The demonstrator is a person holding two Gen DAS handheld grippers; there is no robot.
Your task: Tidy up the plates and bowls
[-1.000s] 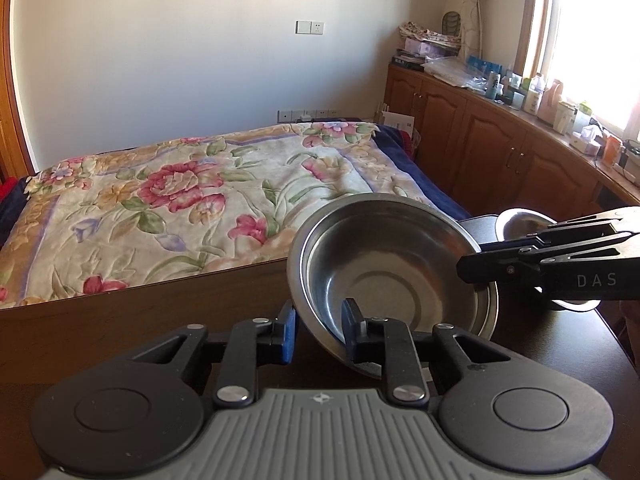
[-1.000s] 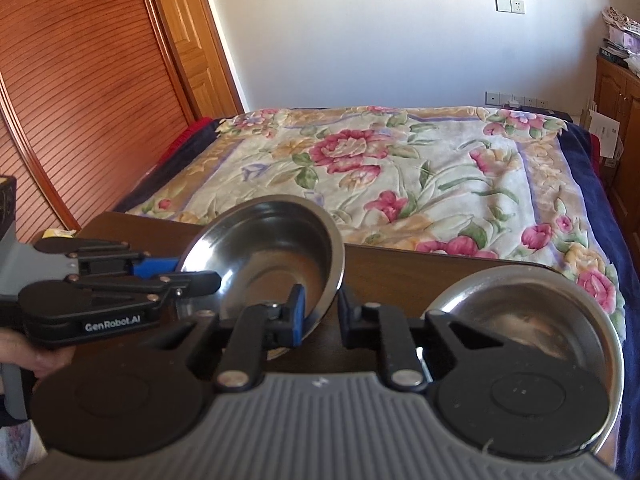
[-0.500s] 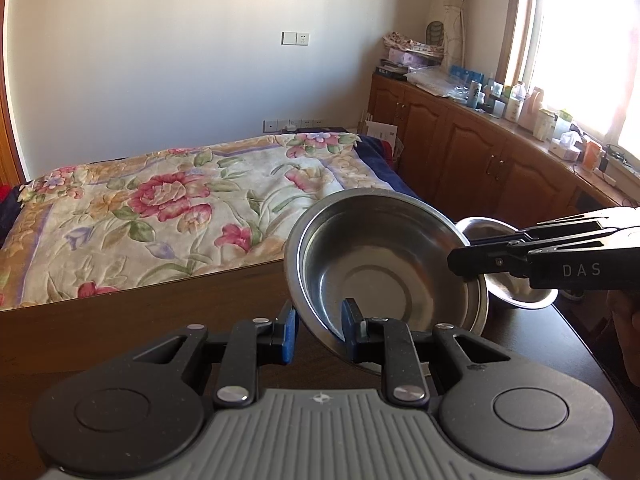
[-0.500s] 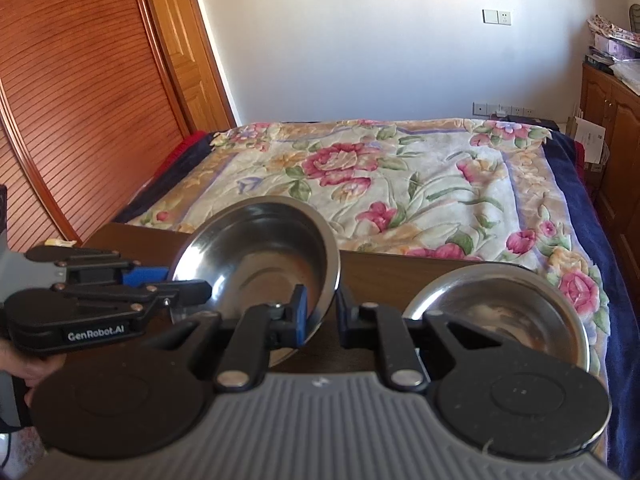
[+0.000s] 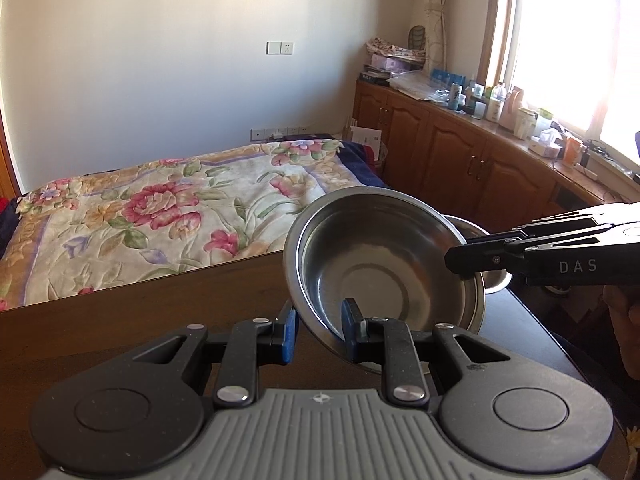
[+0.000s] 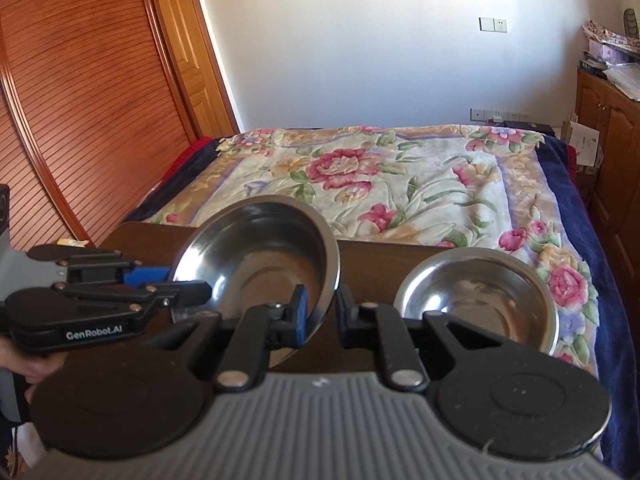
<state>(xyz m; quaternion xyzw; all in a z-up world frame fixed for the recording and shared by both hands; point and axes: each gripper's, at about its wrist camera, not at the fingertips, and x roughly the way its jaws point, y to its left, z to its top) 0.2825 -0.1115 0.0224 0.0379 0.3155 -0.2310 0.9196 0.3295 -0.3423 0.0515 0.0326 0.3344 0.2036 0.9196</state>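
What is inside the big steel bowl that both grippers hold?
The big steel bowl looks empty: only bare shiny metal shows. The left gripper and right gripper hide small parts of its rim.

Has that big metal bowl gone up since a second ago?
Yes. The big bowl has risen: its rim now overlaps the bed beyond the table edge.

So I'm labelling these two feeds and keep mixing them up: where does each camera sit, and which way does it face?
Left wrist: on the left gripper, facing the bed and window cabinets; right gripper and a hand enter from the right.
Right wrist: on the right gripper, facing the bed and wooden door; left gripper enters from the left.
Shared: both grip the tilted steel bowl; second steel bowl beyond.
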